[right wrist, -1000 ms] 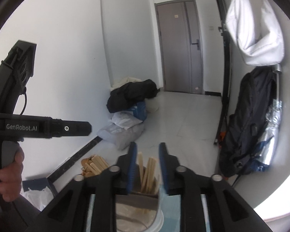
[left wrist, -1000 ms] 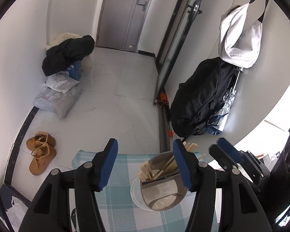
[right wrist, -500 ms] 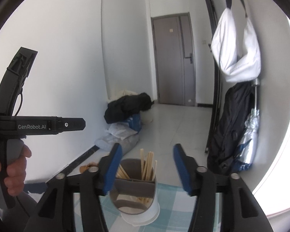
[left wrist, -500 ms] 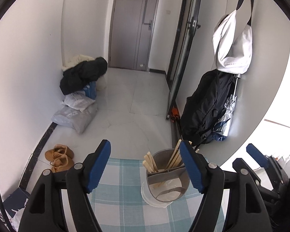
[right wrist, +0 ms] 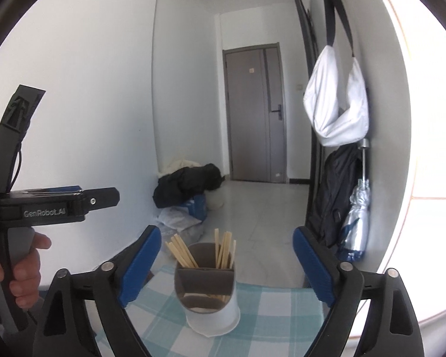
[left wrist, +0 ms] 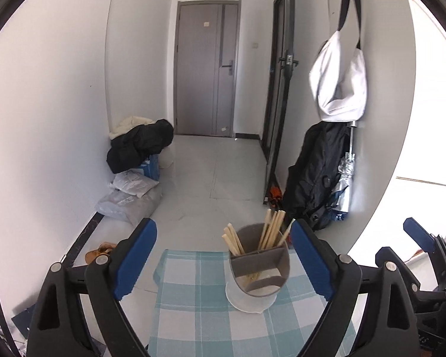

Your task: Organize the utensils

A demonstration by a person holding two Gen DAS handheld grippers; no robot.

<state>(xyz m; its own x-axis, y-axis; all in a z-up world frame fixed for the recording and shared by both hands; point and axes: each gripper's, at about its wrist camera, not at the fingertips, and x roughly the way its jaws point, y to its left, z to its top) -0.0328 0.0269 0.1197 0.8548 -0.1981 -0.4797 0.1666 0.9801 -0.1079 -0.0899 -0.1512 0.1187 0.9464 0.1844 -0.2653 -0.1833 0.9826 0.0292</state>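
Observation:
A round grey utensil holder with a white base stands on the checked tablecloth; it also shows in the right wrist view. Wooden chopsticks stand upright in its back compartments, in two bunches. My left gripper is open and empty, held back from the holder, which sits between its jaws toward the right. My right gripper is open and empty, behind and slightly above the holder. The right gripper shows at the right edge of the left wrist view.
The table's far edge drops to a tiled floor. A black backpack and white bag hang on the right wall. Clothes and bags lie by the left wall. The left tool and hand are at left.
My right gripper has opened from around the chopsticks and let them go in the holder. Both grippers have pulled back and up from the holder.

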